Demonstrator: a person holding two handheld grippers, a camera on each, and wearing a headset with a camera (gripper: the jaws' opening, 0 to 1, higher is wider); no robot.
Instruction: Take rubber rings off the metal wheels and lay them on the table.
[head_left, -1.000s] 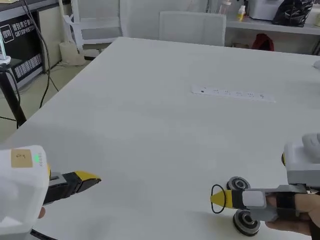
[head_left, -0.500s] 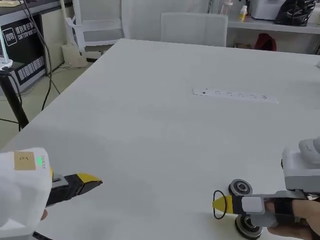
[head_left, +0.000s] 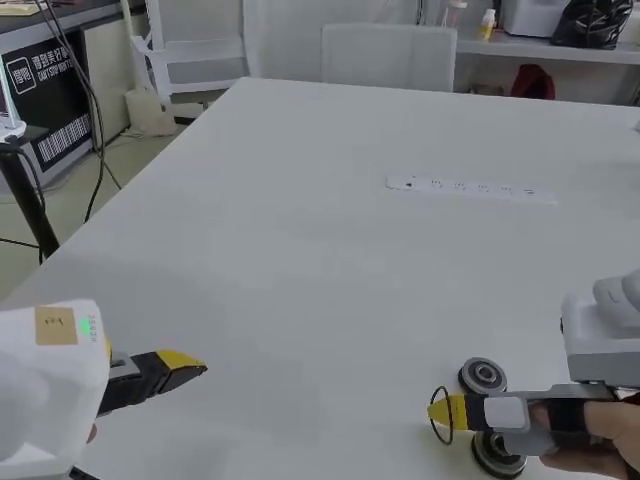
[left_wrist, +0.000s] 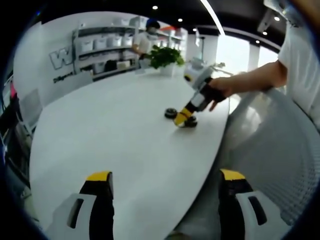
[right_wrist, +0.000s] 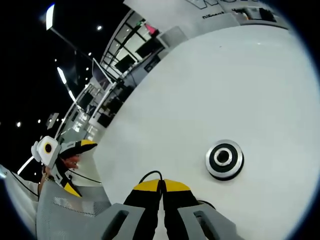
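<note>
Large "W" (left_wrist: 56, 58) on wall (left_wrist: 37, 47)

An office-like lab: long white table (head_left: 300, 230), shelves of bins (left_wrist: 97, 47), power strip (head_left: 468, 188).

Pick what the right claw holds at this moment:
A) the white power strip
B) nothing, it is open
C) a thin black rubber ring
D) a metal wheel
C: the right claw is shut, with a thin black ring pinched between its yellow tips, while the nearest metal wheel sits free on the table.
</note>
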